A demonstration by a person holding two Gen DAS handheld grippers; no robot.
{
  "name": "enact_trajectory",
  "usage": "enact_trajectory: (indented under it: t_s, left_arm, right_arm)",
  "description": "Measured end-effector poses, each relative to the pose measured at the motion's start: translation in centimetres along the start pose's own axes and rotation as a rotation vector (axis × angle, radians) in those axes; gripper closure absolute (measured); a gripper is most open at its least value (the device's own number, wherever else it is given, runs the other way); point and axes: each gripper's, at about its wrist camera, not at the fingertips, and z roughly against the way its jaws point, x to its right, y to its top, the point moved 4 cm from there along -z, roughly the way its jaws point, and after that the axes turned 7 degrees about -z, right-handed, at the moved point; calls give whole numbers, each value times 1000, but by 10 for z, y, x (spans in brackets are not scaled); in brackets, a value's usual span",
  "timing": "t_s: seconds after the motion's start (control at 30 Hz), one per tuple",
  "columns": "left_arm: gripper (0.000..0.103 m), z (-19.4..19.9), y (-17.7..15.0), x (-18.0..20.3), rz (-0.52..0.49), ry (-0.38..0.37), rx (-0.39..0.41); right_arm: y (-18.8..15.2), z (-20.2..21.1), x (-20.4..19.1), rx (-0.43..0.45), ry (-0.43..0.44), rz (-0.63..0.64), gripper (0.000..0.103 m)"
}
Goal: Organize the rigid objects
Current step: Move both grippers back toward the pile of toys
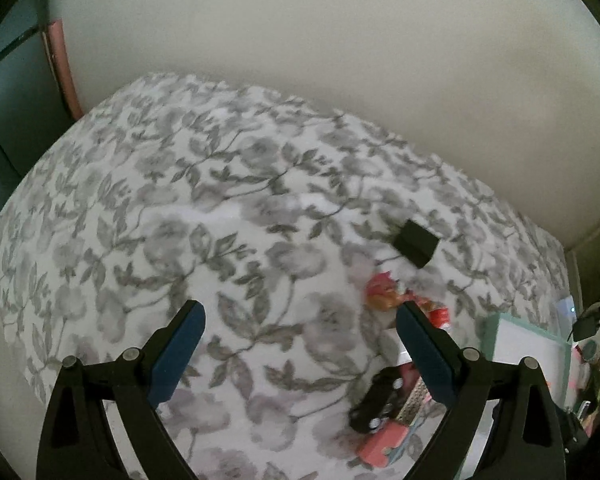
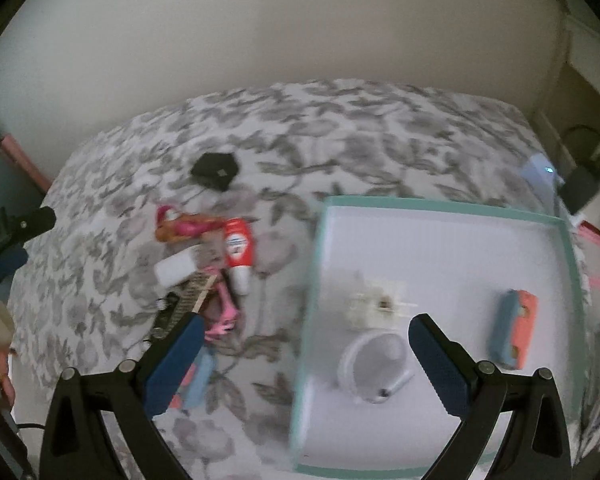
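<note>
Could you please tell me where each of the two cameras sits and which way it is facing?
Left wrist: on the left gripper, facing across the floral bedspread toward the wall; its open blue-padded fingers show.
Right wrist: on the right gripper, facing the teal-rimmed tray; its open fingers show.
Shared: black box, red tube, tray, bedspread.

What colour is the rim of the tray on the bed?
The tray's rim is teal green around a white inside. It shows best in the right wrist view.
</note>
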Motion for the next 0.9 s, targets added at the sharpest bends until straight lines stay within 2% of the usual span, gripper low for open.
enact_trajectory:
  t_s: [0.17, 0.43, 0.7, 0.9]
  left_arm:
    - [7, -15, -7, -7, -14, 4, -55]
    - [7, -57, -31, 4, -35, -48, -207]
    - [7, -79, -46, 24, -60, -105, -297]
    - [7, -88, -55, 38, -65, -149, -342]
  right_arm:
    - [-5, -16, -27, -27, 33, 34, 0]
    - [-15, -37, -55, -66, 15, 101, 0]
    - [-19, -51, -50, -103, -44, 118, 0]
    - [-15, -43, -42, -86, -55, 112, 0]
